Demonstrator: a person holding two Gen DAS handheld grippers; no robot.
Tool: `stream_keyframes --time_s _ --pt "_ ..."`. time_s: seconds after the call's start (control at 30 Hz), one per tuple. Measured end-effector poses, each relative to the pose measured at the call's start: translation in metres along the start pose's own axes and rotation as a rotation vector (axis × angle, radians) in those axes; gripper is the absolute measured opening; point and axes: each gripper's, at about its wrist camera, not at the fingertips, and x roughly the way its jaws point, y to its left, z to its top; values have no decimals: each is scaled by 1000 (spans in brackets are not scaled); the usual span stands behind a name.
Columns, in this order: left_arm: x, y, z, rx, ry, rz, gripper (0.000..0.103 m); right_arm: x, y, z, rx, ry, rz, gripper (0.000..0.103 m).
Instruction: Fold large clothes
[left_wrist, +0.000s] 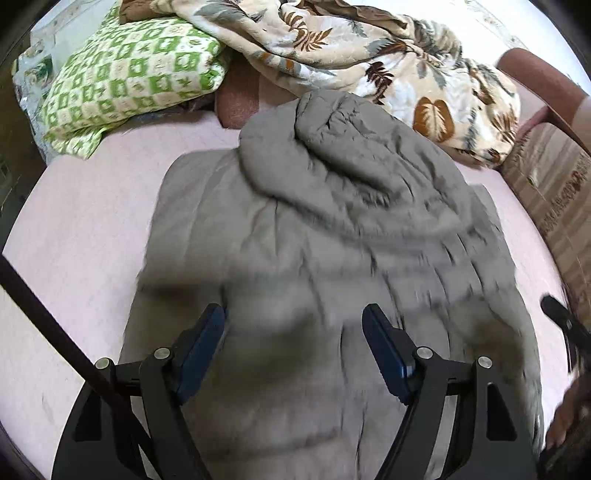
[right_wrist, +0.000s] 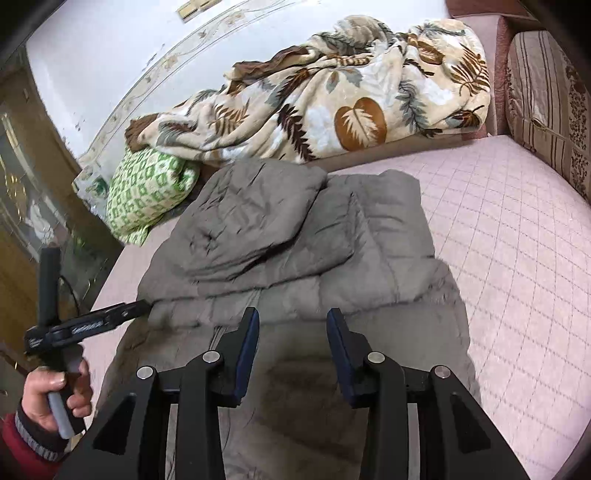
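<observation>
A grey quilted hooded jacket (left_wrist: 317, 236) lies flat on the pink bed cover (left_wrist: 81, 229), hood toward the far side. In the right wrist view the jacket (right_wrist: 295, 236) shows with the hood folded on top. My left gripper (left_wrist: 293, 317) is open and empty, hovering over the jacket's lower half. It also shows at the left in the right wrist view (right_wrist: 140, 306), at the jacket's left edge. My right gripper (right_wrist: 292, 317) is open and empty above the jacket's lower middle. A part of it shows at the right edge of the left wrist view (left_wrist: 557, 314).
A leaf-patterned blanket (right_wrist: 332, 99) is bunched along the wall behind the jacket. A green-and-white checked pillow (right_wrist: 147, 188) lies at the far left. A brown striped cushion (right_wrist: 554, 96) stands at the right. The pink quilted cover (right_wrist: 509, 236) extends to the right of the jacket.
</observation>
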Motion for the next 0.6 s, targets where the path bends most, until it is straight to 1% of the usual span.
stream_keyframes --time_s 0.1,0.3,0.47,0.53,0.6 --pt "-23 9 -33 -11 -2 -10 76 -9 11 -16 -35 11 2 42" --pt "-49 19 -104 -11 2 -5 76 -35 30 -71 -73 43 11 43" --pt "-50 26 -163 -56 13 7 76 -51 39 -120 -121 70 -37 43" --pt "-45 28 -179 -59 1 32 76 -53 40 -136 -127 82 -50 43" --pt "-43 25 -191 -37 -24 64 77 -51 39 -150 -129 109 -58 43"
